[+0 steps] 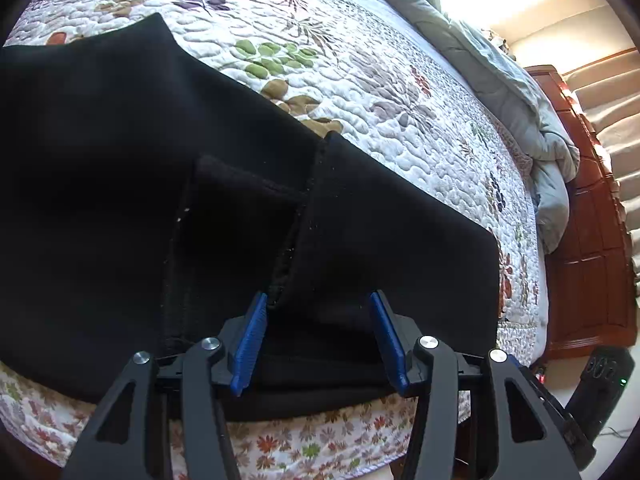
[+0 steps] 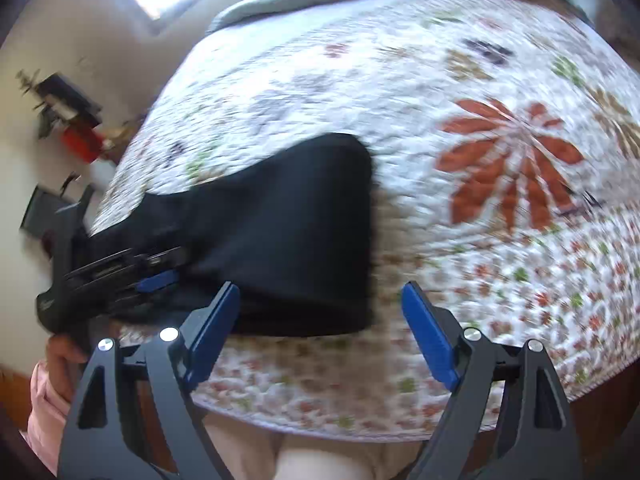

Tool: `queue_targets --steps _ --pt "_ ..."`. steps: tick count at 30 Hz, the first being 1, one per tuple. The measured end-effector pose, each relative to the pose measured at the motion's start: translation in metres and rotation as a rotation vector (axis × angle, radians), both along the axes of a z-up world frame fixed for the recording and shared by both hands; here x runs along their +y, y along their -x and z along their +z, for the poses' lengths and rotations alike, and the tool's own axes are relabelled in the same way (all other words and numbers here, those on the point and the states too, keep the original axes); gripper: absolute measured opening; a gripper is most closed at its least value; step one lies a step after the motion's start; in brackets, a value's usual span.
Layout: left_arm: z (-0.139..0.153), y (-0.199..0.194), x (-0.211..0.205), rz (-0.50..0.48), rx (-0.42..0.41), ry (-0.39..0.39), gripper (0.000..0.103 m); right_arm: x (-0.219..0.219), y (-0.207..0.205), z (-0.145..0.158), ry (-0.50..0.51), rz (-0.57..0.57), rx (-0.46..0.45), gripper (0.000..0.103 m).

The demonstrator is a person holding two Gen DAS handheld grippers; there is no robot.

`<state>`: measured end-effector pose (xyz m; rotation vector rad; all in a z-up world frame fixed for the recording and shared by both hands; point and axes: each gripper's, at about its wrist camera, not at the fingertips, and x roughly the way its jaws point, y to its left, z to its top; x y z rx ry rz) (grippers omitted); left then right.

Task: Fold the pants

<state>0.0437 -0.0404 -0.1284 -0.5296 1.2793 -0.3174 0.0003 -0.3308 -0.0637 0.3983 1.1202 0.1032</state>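
Observation:
Black pants (image 1: 120,184) lie folded on a floral quilted bed (image 1: 360,80). In the left wrist view my left gripper (image 1: 318,300) is open, its blue pads either side of a raised fold of the pants near the bed's front edge. In the right wrist view the pants (image 2: 288,232) are a dark folded bundle at centre left. My right gripper (image 2: 320,290) is open and empty, just above the bundle's near right corner. The left gripper (image 2: 120,276) shows at the left, on the bundle's left end. That view is blurred.
A grey duvet (image 1: 500,80) is bunched at the bed's far side. A red-brown wooden headboard or cabinet (image 1: 592,240) stands at the right, with a black device (image 1: 600,392) on the floor. A shelf with red items (image 2: 72,120) hangs on the left wall.

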Motion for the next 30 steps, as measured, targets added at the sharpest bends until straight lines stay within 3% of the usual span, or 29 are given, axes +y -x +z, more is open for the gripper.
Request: queue_targets --steps 3,4,5,8,11,16,20,22,26,28,30 --pt "0.000 -0.001 0.001 0.022 -0.001 0.003 0.049 -0.016 0.000 -0.017 0.059 -0.065 0.045 0.090" --pt "0.001 -0.001 0.002 0.025 -0.008 -0.007 0.037 -0.018 0.000 -0.023 0.069 -0.079 0.058 0.090" --pt "0.002 -0.002 0.001 0.023 -0.018 -0.020 0.018 -0.024 0.000 -0.032 0.068 -0.097 0.076 0.092" --pt "0.004 -0.001 0.002 0.023 -0.042 -0.027 0.011 -0.035 -0.001 -0.050 0.039 -0.154 0.123 0.099" --pt "0.012 0.004 0.009 0.052 -0.080 -0.015 0.010 -0.045 0.002 -0.063 -0.017 -0.221 0.152 0.100" --pt "0.017 0.013 0.021 0.075 -0.098 -0.003 0.010 -0.050 0.004 -0.063 -0.021 -0.211 0.144 0.100" --pt "0.026 0.032 0.045 0.118 -0.139 -0.018 0.010 -0.058 0.010 -0.061 0.082 -0.234 0.178 0.100" --pt "0.027 0.042 0.059 0.145 -0.156 -0.045 0.010 -0.058 0.010 -0.063 0.079 -0.227 0.187 0.100" --pt "0.004 0.047 0.074 0.170 -0.135 -0.127 0.011 -0.051 0.006 -0.074 0.138 -0.196 0.233 0.101" --pt "-0.007 0.045 0.076 0.172 -0.131 -0.111 0.013 -0.044 0.003 -0.077 0.186 -0.185 0.263 0.101" --pt "-0.005 0.043 0.072 0.156 -0.143 -0.142 0.013 -0.037 0.003 -0.079 0.236 -0.175 0.273 0.101"
